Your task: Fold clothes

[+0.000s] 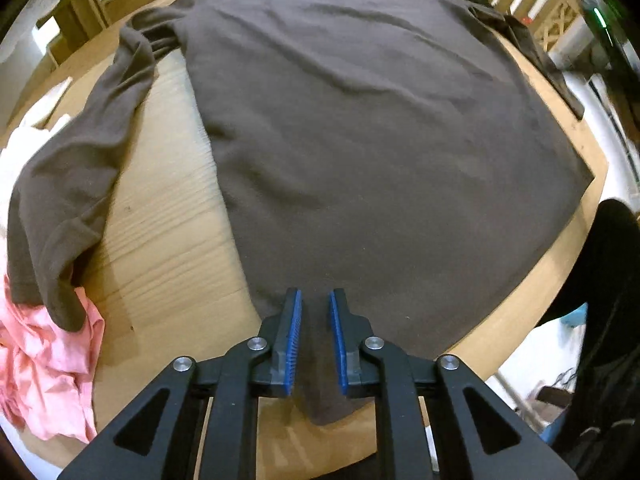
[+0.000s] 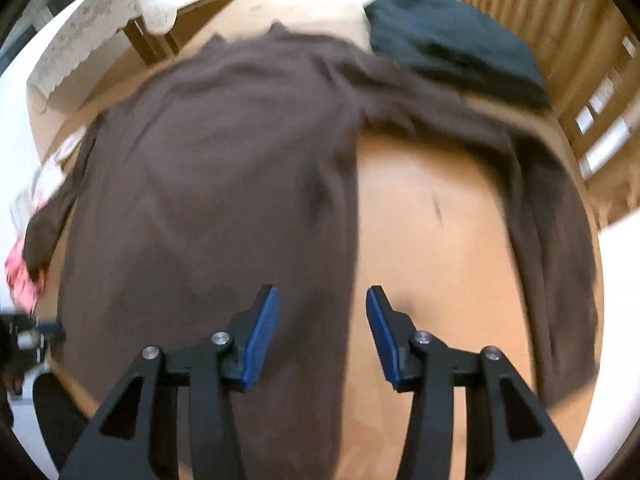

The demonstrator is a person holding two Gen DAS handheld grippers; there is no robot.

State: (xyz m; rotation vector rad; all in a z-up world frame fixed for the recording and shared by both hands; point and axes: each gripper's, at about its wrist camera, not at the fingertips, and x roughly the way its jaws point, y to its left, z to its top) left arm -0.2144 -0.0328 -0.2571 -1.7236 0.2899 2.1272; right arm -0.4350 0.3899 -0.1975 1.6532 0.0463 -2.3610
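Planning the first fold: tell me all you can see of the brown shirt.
The brown shirt is a long-sleeved, soft knit, spread flat on the wooden table, lightly wrinkled. One sleeve trails onto a pink garment; the other lies along the table's edge. The left tool straddles its hem.

My left gripper [image 1: 315, 300] sits at the bottom centre of its frame, black arms reaching up from the lower edge. Its two blue-padded fingers [image 1: 294, 328] stand close together, nearly parallel, with only a narrow gap between them, and a fold of the brown shirt [image 1: 360, 140] runs through that gap; whether the pads actually pinch it I cannot tell. My right gripper [image 2: 322, 300] also fills the bottom centre of its frame, and its blue pads [image 2: 260, 340] are spread wide apart, angled outward, holding nothing. That view is blurred.
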